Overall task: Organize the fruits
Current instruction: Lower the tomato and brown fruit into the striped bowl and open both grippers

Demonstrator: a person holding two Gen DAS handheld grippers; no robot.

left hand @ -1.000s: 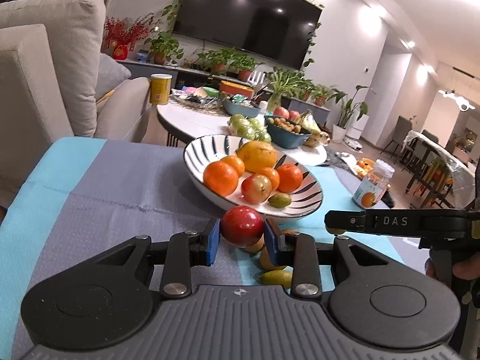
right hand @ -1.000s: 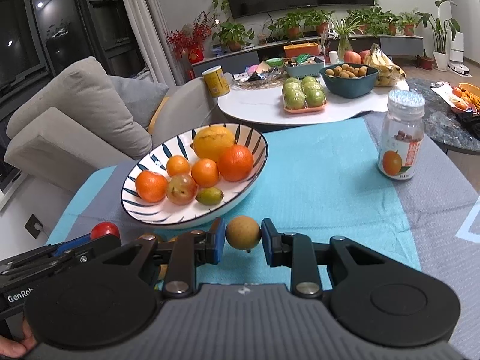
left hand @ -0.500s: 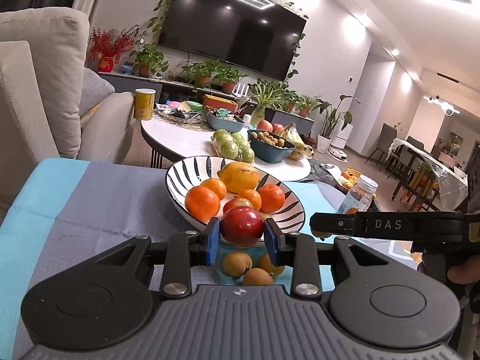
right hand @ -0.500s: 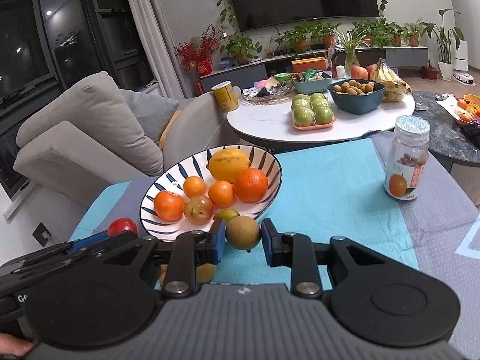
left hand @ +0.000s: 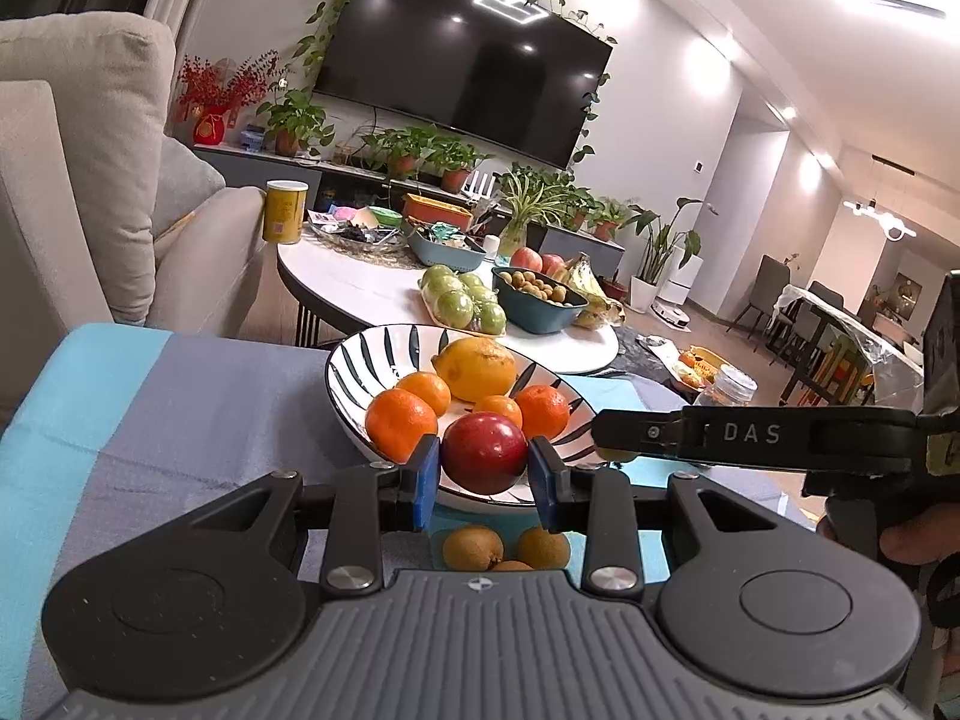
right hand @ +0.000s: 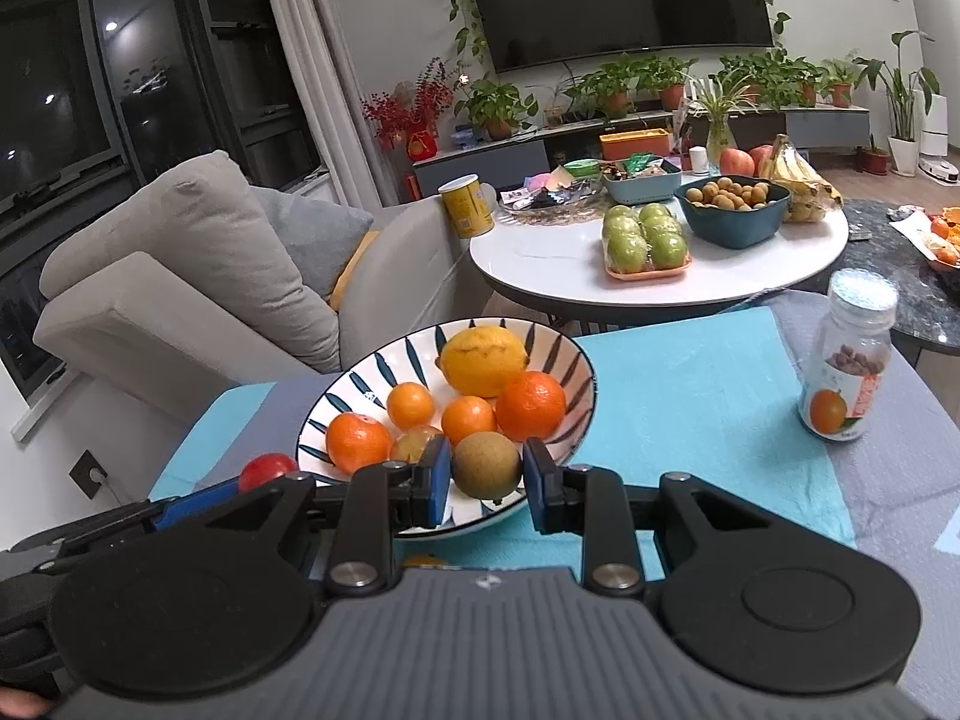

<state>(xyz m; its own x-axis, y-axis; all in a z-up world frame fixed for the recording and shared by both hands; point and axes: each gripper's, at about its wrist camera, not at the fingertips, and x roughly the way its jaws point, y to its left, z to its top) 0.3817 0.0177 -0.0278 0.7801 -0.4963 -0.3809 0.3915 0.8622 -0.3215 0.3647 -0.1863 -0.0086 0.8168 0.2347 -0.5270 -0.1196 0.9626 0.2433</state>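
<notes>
- Red plum is gripped by the left gripper, above the striped bowl's near rim.
- Brown kiwi is clamped in the right gripper, beside it.

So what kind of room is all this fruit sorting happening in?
Most likely a home living room: a large wall-mounted television above a row of potted plants, a beige sofa with cushions, and a round coffee table loaded with fruit and snacks.

right tongs gripping brown fruit, striped bowl
</notes>
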